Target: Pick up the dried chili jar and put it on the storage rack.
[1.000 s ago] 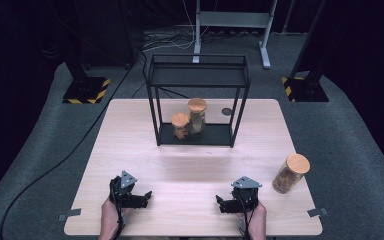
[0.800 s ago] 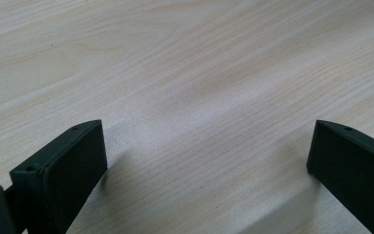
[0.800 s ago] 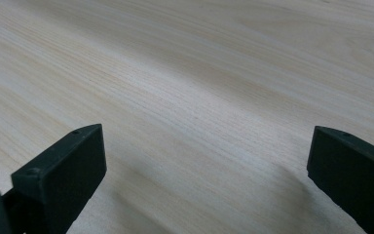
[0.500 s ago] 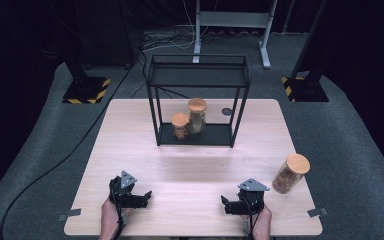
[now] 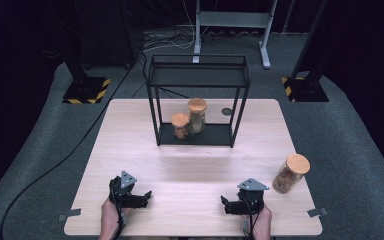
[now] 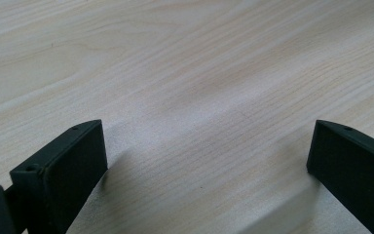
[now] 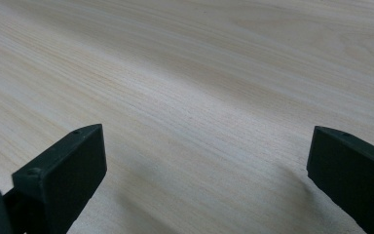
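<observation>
Near the table's (image 5: pixel 190 165) right edge stood the glass jar (image 5: pixel 290 174), upright with its long axis vertical, cork-lidded and holding brown contents. Just left of it rested the right gripper (image 5: pixel 226 204), jaws spread wide and empty; the left gripper (image 5: pixel 147 195) likewise.

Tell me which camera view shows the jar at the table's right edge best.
The high view: the jar stands whole there, cork lid on, near the right gripper. The left and right gripper views show bare table wood between open jaws, no jar.
</observation>
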Available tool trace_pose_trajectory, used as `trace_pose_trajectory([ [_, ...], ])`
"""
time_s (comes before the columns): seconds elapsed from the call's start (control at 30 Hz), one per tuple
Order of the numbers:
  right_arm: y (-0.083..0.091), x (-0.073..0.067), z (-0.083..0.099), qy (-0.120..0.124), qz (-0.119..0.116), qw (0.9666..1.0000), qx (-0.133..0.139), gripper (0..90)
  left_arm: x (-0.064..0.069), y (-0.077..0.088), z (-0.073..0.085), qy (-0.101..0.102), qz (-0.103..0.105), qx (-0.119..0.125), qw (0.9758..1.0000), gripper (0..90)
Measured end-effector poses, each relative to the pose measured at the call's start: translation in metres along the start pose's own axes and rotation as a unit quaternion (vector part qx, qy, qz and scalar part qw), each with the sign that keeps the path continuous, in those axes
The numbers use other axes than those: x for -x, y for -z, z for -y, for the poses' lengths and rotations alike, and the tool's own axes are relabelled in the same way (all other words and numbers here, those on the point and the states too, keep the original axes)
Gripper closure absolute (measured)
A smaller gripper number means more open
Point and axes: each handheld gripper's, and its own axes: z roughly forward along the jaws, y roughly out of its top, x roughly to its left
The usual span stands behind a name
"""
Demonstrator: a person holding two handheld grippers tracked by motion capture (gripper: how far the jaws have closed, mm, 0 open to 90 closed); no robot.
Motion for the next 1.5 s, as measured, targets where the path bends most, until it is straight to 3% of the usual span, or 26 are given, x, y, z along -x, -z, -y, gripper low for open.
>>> trace_pose_trajectory([
  [0.33, 0.0, 0.003, 0.0, -0.007, -0.011, 0.9999, -0.009, 0.2, 0.001, 0.0, 0.0, -0.001, -0.002, 0.001, 1.0, 0.5],
  [0.57, 0.008, 0.01, 0.005, -0.015, 0.0, 0.9998, -0.014, 0.4, 0.001, 0.0, 0.0, -0.001, -0.002, 0.001, 1.0, 0.5],
  [0.87, 0.029, 0.026, 0.021, -0.028, 0.037, 0.9987, -0.022, 0.3, 0.001, 0.0, 0.0, -0.003, -0.003, 0.0, 1.0, 0.5],
  [1.23, 0.054, 0.052, 0.035, -0.053, 0.086, 0.9948, -0.017, 0.4, 0.001, 0.001, 0.0, -0.005, -0.005, 0.002, 1.0, 0.5],
  [1.5, 0.064, 0.067, 0.039, -0.071, 0.103, 0.9921, -0.005, 0.0, 0.001, 0.001, 0.0, -0.006, -0.006, 0.002, 1.0, 0.5],
])
